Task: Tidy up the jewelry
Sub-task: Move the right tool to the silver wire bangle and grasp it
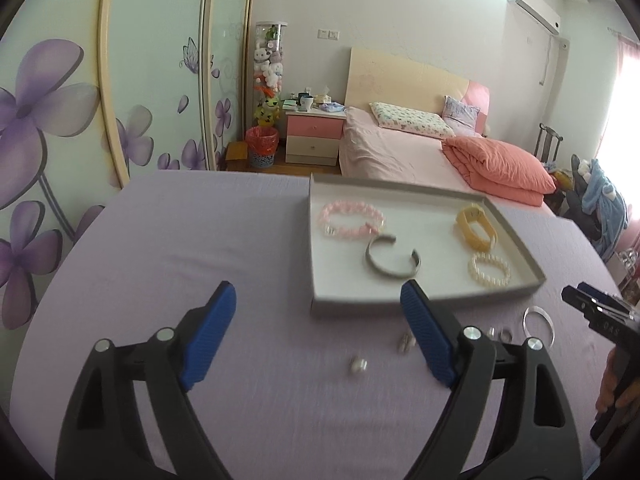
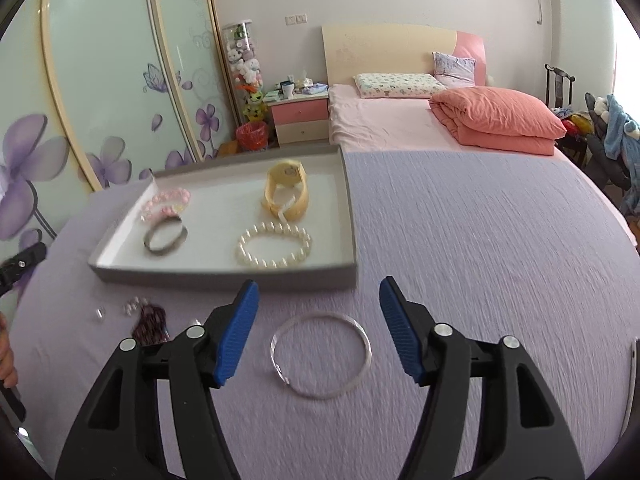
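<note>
Both our left tongs (image 1: 318,300) and right tongs (image 2: 316,300) are wide apart, and the thin ring (image 2: 321,356) at six o'clock from the tray (image 2: 224,276) could slip when we pinch it

One tray (image 2: 224,276) sits on the lilac cloth (image 2: 480,260), and it holds four pieces: one pink bead bracelet (image 2: 166,203), one grey open cuff (image 2: 165,237), one yellow watch-like band (image 2: 285,192) and one pearl bracelet (image 2: 275,245). Outside the tray, on the cloth, lies one clear bangle (image 2: 320,356). There is also one dark beaded piece (image 2: 150,322) and, in the left wrist view, about four small loose bits (image 1: 358,365), blurred, so that count is uncertain. Two grippers show: the left gripper (image 1: 318,330) and the right gripper (image 2: 318,330). In the room behind stand one bed (image 2: 400,120), two pillows (image 2: 394,80) and one folded quilt (image 2: 500,120).
</note>
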A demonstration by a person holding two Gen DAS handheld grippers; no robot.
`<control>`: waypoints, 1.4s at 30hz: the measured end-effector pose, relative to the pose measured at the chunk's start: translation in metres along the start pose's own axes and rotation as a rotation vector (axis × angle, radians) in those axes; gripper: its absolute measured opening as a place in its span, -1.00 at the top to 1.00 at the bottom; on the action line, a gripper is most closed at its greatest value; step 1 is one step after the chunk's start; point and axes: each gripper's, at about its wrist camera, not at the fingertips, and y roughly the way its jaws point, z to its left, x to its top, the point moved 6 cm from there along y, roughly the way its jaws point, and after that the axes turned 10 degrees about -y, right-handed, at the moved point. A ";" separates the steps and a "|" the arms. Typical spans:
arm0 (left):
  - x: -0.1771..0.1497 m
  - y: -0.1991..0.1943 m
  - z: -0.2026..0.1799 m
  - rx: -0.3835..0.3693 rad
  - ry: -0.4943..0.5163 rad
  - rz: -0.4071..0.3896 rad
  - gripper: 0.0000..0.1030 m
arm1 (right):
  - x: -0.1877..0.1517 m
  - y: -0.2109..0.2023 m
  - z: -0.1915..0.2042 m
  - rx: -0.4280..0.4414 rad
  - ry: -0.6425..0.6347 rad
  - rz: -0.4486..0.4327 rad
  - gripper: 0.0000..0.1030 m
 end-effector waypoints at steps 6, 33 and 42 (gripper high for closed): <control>-0.033 -0.005 -0.003 -0.012 0.056 0.037 -0.73 | -0.030 0.006 0.007 -0.009 -0.026 0.072 -0.53; -0.060 0.000 0.003 -0.026 0.066 0.089 -0.74 | -0.059 0.030 0.012 -0.036 -0.058 0.198 -0.83; -0.063 0.004 0.000 -0.029 0.074 0.103 -0.74 | -0.046 0.044 0.009 -0.047 -0.041 0.196 -0.83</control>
